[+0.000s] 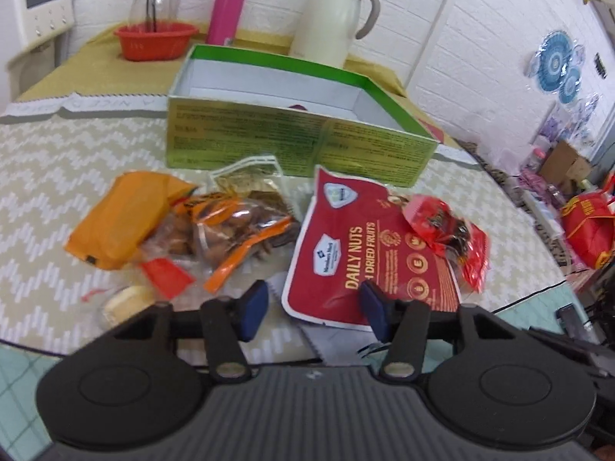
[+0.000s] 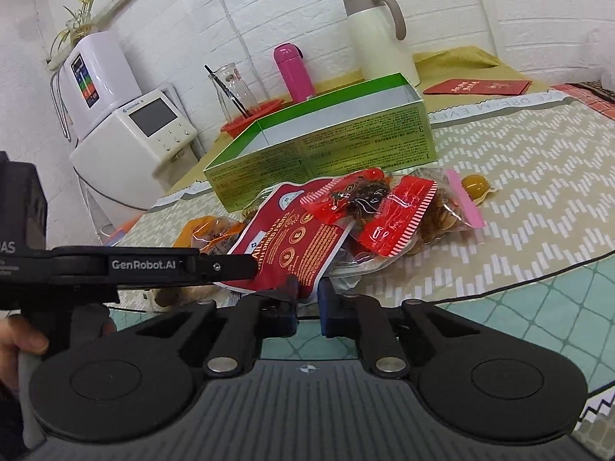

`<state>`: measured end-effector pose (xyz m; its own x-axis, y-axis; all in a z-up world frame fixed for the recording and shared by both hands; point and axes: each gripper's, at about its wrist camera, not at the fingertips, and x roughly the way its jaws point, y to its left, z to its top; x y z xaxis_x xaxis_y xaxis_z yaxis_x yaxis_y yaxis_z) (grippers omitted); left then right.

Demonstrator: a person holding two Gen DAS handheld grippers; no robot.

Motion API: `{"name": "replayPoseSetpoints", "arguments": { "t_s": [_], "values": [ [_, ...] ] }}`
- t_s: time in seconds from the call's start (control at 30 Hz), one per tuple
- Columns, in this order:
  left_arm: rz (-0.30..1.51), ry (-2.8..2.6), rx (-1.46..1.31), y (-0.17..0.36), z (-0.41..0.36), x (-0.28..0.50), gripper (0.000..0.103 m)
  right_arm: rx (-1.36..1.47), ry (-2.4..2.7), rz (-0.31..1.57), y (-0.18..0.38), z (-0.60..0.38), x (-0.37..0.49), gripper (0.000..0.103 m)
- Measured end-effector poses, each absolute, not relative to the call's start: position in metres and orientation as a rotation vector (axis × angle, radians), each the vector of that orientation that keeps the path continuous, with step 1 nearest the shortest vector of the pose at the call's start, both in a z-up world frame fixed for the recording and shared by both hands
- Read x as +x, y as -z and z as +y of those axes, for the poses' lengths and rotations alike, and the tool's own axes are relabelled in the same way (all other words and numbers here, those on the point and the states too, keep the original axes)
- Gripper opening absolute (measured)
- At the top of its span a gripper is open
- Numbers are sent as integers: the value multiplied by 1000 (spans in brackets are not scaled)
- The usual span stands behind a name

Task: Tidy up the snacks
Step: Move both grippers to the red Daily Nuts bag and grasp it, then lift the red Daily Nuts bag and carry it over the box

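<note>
We hold two grippers over a heap of snacks on a zigzag-patterned table cover [image 1: 77, 146]. Our right gripper [image 2: 307, 299] has its blue pads drawn close on the near corner of the red Daily Nuts pouch [image 1: 346, 246] — the edge sits between the pads, pinched. Our left gripper [image 1: 313, 309] stands half spread astride the same pouch's lower edge; whether its pads press the foil we cannot tell. In the right wrist view the left gripper's arm crosses from the left, a hand [image 2: 19, 340] on its handle.

Small red wrapped sweets [image 2: 365, 207] lie on top of the pouch; an orange packet [image 1: 119, 219] and a clear bag of nuts [image 1: 230, 226] lie to its left in the left wrist view. Just behind the heap stands the open green box [image 1: 300, 142] — white inside, almost empty. Further back: a pink flask [image 1: 227, 7], a cream jug [image 1: 334, 15], a red bowl [image 1: 153, 40].
</note>
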<state>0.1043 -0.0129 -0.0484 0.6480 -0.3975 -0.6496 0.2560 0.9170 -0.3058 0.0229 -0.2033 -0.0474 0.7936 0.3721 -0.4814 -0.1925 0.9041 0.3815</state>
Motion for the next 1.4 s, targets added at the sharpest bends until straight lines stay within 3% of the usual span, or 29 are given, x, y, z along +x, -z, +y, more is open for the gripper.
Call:
{"name": "replayPoseSetpoints", "arguments": {
  "t_s": [0.07,0.1,0.17,0.27,0.3,0.4,0.43,0.47,0.5,0.53,0.7,1.07,1.2,1.27,1.33,1.4],
  "values": [
    [782,406,-189,47,-17,105,42,307,-310,572,44,-208,14,14],
    [781,426,-183,46,-19,104,24,296,-306,573,44,-209,10,14],
    [771,449,-150,43,-24,96,9,275,-296,581,44,-210,5,14],
    [779,482,-152,42,-23,82,5,228,-251,599,48,-210,1,20],
    [787,498,-168,42,-21,77,4,232,-240,601,50,-212,0,33],
    [776,507,-183,39,-16,62,5,239,-218,607,52,-215,2,42],
    [760,500,-180,37,-15,60,10,237,-212,601,51,-215,2,47],
    [748,493,-174,35,-15,60,18,241,-202,593,51,-215,3,59],
    [737,486,-175,32,-15,63,37,244,-195,584,50,-214,4,69],
    [725,477,-182,31,-15,65,47,248,-194,579,49,-214,4,73],
    [715,480,-163,25,-30,94,55,256,-201,570,47,-214,7,83],
    [746,508,-120,39,-51,121,55,281,-214,596,53,-214,21,79],
    [729,543,-73,39,-56,117,37,265,-205,603,53,-211,22,60],
    [719,546,-52,39,-58,114,31,257,-197,604,53,-211,22,56],
    [708,552,-47,39,-59,111,14,253,-200,604,54,-211,22,53],
    [712,554,-58,38,-59,108,9,251,-206,607,53,-211,21,45]
  ]
}}
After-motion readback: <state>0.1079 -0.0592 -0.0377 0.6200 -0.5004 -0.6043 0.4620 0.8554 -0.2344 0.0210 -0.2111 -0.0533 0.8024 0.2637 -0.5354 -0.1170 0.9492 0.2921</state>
